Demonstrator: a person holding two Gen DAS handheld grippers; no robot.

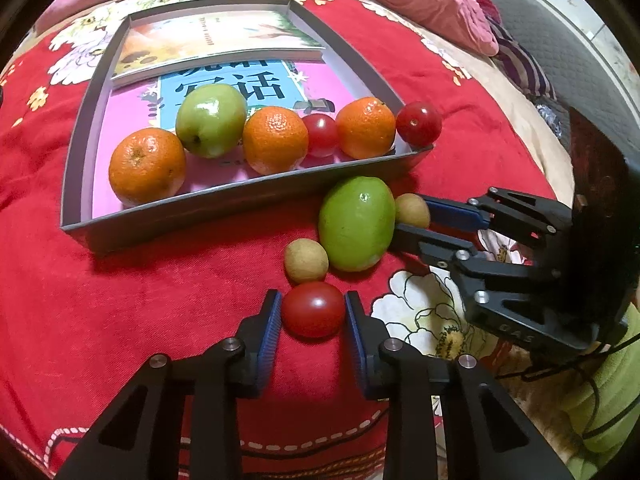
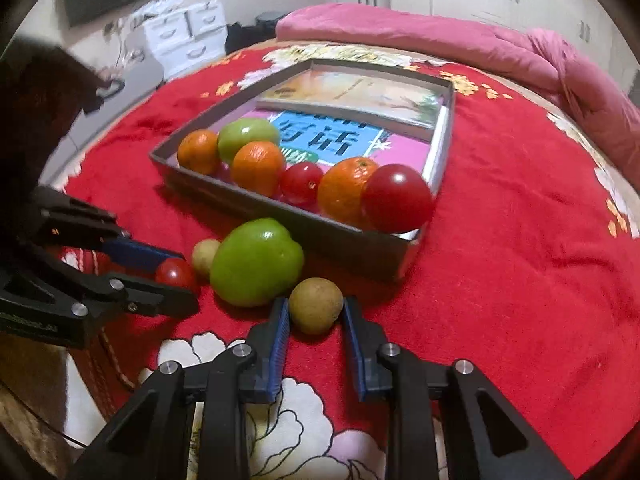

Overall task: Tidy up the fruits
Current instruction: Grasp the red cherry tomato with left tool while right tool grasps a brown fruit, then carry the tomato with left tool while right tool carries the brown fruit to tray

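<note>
Left tongs [image 1: 313,312] are pinching a small glossy red cherry tomato [image 1: 313,310], blue ribbed pads tight on either flank, the fruit low on the red plush floral bedspread [image 1: 168,300]. Right tongs [image 2: 316,312] are clamped around a small round tan-skinned longan-like fruit [image 2: 316,305], also down at the bedspread. Both grips sit near the pad tips, and that looks like the weak point: smooth round skins, narrow contact, so either fruit could squirt out forward on the lift. Squeeze harder and the tomato might split.

Just beyond, a large shiny green apple-like fruit [image 1: 357,224] lies between the two tongs, touching or nearly touching the right-hand catch, with a second small tan round fruit [image 1: 306,261] just beside the tomato. A careless lift could nudge the green one and send it rolling on the soft cover.

Further out, the shallow grey cardboard box lid [image 1: 160,216] holds two books, three oranges, another green fruit and a tomato in a row along its near wall. One red tomato [image 1: 419,123] seems perched right at the corner of the wall; I'd judge it liable to tumble out if the box is bumped. The row is crowded, so dropping new fruit in may knock neighbours about. With both arms converging, the tongs could also clash.
</note>
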